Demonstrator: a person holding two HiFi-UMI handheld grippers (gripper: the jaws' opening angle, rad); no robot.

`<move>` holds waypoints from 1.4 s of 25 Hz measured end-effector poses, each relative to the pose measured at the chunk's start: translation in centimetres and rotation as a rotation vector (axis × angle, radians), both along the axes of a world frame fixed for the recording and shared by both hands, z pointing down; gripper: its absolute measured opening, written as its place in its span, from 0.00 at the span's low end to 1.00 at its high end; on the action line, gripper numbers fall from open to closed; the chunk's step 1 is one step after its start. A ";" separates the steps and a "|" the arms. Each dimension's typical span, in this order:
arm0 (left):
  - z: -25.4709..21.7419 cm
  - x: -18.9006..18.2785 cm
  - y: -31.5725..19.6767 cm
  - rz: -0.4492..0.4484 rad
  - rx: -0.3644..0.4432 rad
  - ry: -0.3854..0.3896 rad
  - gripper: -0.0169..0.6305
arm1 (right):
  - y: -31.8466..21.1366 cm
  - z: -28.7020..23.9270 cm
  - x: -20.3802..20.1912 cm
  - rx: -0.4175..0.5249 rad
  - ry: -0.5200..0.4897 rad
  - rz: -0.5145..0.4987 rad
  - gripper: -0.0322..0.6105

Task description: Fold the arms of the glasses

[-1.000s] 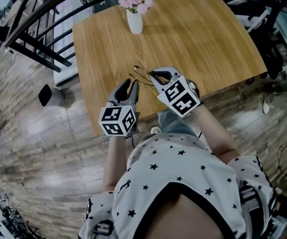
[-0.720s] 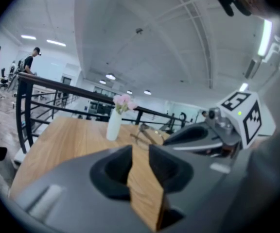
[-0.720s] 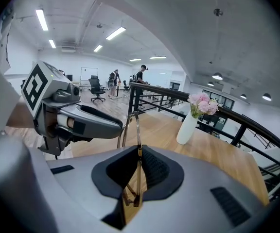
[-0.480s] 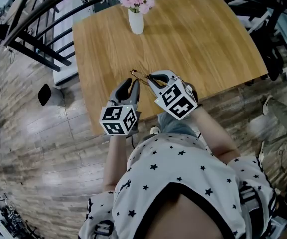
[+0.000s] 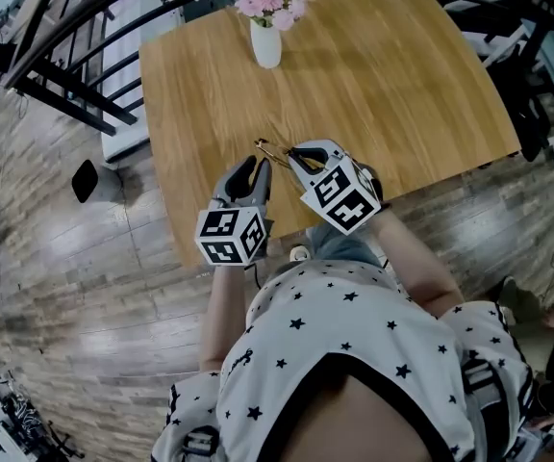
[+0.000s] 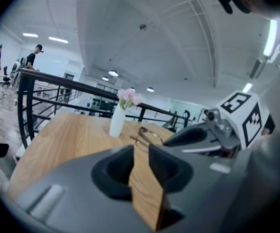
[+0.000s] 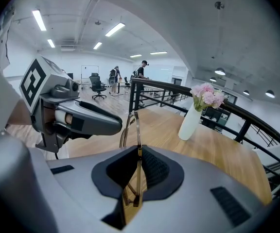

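Note:
Thin gold-framed glasses hang just above the wooden table near its front edge. My right gripper is shut on one of their arms; in the right gripper view the glasses stick out forward from between its pads. My left gripper hovers just left of the glasses, open, with only table showing in its gap. In the left gripper view the glasses lie straight ahead, a short way past the jaws. How the arms are folded is too small to tell.
A white vase of pink flowers stands at the table's far edge. A black railing runs along the far left side. Wood floor lies below the table's front and left edges.
Both grippers have drifted slightly toward me and to the right. The right one keeps its hold on the glasses, and the left one stays close beside them.

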State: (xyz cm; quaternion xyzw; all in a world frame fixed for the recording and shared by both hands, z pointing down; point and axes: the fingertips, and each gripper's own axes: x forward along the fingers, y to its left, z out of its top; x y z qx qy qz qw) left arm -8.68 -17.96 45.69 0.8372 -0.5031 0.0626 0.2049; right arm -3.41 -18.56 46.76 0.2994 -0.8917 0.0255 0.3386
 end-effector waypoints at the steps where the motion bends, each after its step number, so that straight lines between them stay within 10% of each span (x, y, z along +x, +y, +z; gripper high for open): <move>1: 0.2 0.0 -0.2 -0.001 -0.005 0.001 0.17 | -0.3 0.3 0.1 -0.005 0.007 0.001 0.08; 35: 4.0 -0.5 -5.2 -0.118 -0.082 0.019 0.04 | -7.6 12.8 1.9 -0.081 0.305 -0.085 0.09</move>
